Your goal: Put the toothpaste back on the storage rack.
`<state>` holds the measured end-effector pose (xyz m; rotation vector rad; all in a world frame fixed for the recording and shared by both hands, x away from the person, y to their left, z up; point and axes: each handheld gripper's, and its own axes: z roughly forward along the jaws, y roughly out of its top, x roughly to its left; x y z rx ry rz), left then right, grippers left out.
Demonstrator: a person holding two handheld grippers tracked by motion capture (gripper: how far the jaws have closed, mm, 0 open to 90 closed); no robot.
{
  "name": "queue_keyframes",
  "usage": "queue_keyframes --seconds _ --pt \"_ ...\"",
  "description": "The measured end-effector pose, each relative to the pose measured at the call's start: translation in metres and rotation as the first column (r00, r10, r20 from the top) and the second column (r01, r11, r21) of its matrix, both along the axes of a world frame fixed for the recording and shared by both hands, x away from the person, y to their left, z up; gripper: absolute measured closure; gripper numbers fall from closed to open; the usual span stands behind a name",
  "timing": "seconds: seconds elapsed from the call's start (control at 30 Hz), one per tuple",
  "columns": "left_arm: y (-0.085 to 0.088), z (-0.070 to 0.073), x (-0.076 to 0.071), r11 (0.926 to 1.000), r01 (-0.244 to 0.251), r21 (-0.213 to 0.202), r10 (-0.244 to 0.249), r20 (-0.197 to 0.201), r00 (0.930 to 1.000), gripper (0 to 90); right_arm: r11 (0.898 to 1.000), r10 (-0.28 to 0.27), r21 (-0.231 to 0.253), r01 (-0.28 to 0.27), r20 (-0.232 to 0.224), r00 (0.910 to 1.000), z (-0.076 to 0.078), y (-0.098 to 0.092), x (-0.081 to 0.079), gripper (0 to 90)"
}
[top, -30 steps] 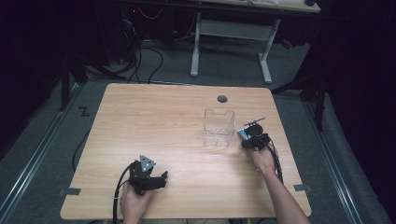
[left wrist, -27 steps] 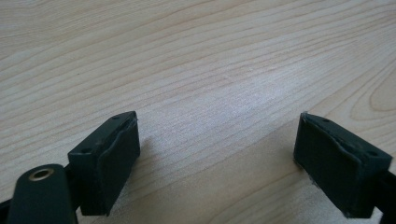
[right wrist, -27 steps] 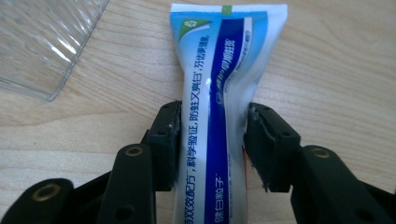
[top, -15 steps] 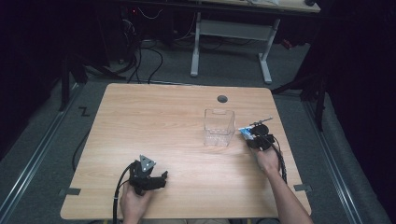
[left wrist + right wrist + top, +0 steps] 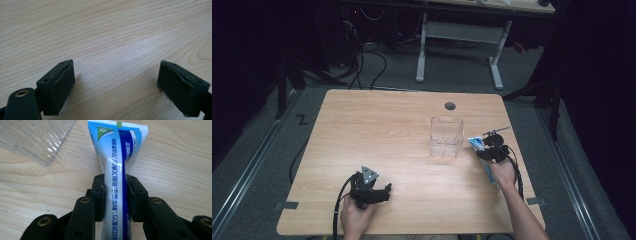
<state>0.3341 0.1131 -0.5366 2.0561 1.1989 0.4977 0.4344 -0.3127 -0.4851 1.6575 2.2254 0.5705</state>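
Dark floor and cables surround a pale wooden worktop (image 5: 362, 130), with a white-legged desk (image 5: 462, 35) standing behind it.

At the near left edge, the person's left hand (image 5: 354, 220) holds the left gripper (image 5: 384, 192) low over the wood, a grey three-cornered plate (image 5: 369, 175) on its top and a black cable trailing back off the edge. In the left gripper view its fingers (image 5: 58, 85) are spread wide apart with bare wood grain between them.

Toward the middle right stands a clear plastic box (image 5: 446, 136), open at the top, just in front of a round grommet hole (image 5: 450, 106) in the worktop.

Just to the right of the box, the right hand (image 5: 502, 172) holds the right gripper (image 5: 484, 149). Its fingers (image 5: 98, 195) pinch a blue and white toothpaste tube (image 5: 117, 157) around its middle, the flat crimped end pointing away from the hand. In the right gripper view, the box's clear corner (image 5: 37, 137) lies near the tube's far end, at the upper left.
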Motion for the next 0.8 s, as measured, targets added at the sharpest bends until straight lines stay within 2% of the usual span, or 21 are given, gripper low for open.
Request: queue_keyframes --seconds 0.33,0.8 --pt "0.000 0.000 0.000 1.0000 0.000 0.001 0.000 0.000 1.0000 14.8 0.998 0.029 0.052 -0.031 0.036 0.9989 0.014 -0.006 -0.012 71.1" --pt "0.000 0.000 0.000 1.0000 0.000 0.001 0.000 0.000 1.0000 14.9 0.989 0.057 0.135 -0.065 0.063 0.9964 0.026 -0.017 -0.024 71.9"
